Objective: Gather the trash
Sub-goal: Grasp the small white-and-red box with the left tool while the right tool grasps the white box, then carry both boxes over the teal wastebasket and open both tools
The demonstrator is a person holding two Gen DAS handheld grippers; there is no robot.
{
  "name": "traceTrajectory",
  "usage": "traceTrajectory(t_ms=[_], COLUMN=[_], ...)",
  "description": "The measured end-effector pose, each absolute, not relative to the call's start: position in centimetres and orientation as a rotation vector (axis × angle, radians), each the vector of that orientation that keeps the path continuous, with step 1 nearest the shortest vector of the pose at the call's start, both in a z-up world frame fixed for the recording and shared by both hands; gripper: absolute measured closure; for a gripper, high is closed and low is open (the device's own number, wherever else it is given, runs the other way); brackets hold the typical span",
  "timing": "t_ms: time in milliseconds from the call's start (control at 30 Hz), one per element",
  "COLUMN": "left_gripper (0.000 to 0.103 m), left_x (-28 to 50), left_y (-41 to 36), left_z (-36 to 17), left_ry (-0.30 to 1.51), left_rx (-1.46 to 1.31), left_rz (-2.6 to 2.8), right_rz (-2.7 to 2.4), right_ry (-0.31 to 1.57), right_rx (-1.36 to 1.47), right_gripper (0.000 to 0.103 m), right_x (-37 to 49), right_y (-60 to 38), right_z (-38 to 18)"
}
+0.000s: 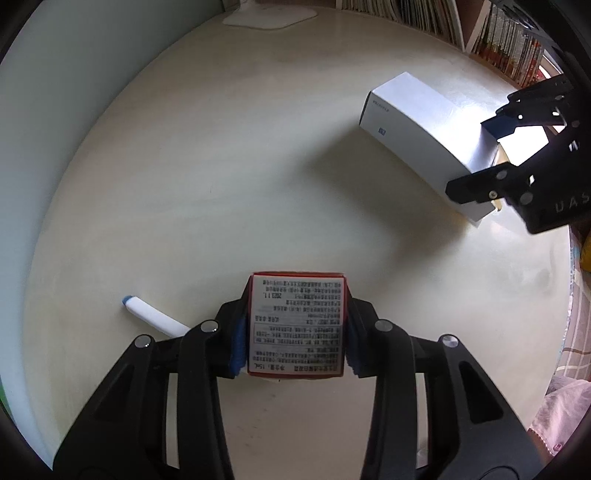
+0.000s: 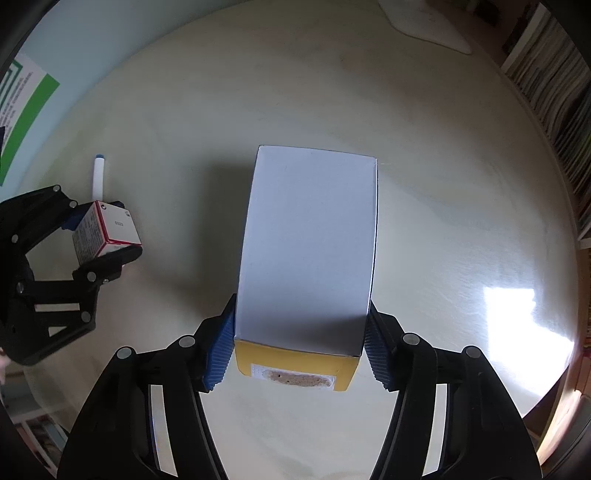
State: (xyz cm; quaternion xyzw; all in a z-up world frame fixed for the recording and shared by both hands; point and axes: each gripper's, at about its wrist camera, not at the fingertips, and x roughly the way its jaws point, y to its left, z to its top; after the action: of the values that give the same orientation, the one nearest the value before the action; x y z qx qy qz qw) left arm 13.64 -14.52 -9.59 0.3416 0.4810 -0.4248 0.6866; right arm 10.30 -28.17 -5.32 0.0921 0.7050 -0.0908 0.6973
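My left gripper (image 1: 295, 332) is shut on a small red-edged white carton (image 1: 297, 326) with printed text, held above the pale table. It also shows in the right wrist view (image 2: 105, 230) at the left. My right gripper (image 2: 301, 350) is shut on the near end of a long white box (image 2: 308, 243) with a yellow end flap. In the left wrist view that box (image 1: 417, 125) sits at the right with the right gripper (image 1: 495, 158) on its far end. A white tube with a blue cap (image 1: 153, 314) lies on the table left of the left gripper; it also shows in the right wrist view (image 2: 98, 177).
The round pale table (image 1: 229, 166) carries a white flat object (image 1: 269, 16) at its far edge. Bookshelves (image 1: 506, 48) stand behind and to the right. A green-and-white poster (image 2: 22, 99) hangs on the wall at left.
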Motion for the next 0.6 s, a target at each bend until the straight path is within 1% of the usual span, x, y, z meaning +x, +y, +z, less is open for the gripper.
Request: traceTrajectory(t_ms=[333,367,400,533,567,600], left_gripper=[0.065,0.065,0.065,0.065,0.065,0.065], left_x=[10.5,8.7,8.2,5.0,4.0,4.1], left_y=[-14.3,-14.2,-13.2,-15.2,-15.9,-15.0], left_z=[-6.7,-6.5,-6.1,-4.7,-3.5,-3.0], left_ry=[1.025,1.015,1.012,0.977,0.971,0.965], left_rx=[0.794,0.799,0.801,0.836,0.844,0.851], left_rz=[-0.963,-0.97,-0.974,-0.993,-0.999,-1.006], right_rz=[-0.208,-0.213,-0.218,-0.25,-0.257,-0.274], right_ry=[1.473,1.462,1.452,1.412,1.406,1.401], right_rx=[0.241,0.244,0.243,0.264,0.27,0.276], right_gripper=[0.042,0.042,0.042,0.042,0.042,0.041], right_x=[6.5,5.7,4.6,0.2,-2.5,-4.5], right_y=[-30.5,-30.8,-31.0,-32.8,-32.0,-32.9], right_z=[-1.2,-0.5,-0.1,1.8,1.8,2.6])
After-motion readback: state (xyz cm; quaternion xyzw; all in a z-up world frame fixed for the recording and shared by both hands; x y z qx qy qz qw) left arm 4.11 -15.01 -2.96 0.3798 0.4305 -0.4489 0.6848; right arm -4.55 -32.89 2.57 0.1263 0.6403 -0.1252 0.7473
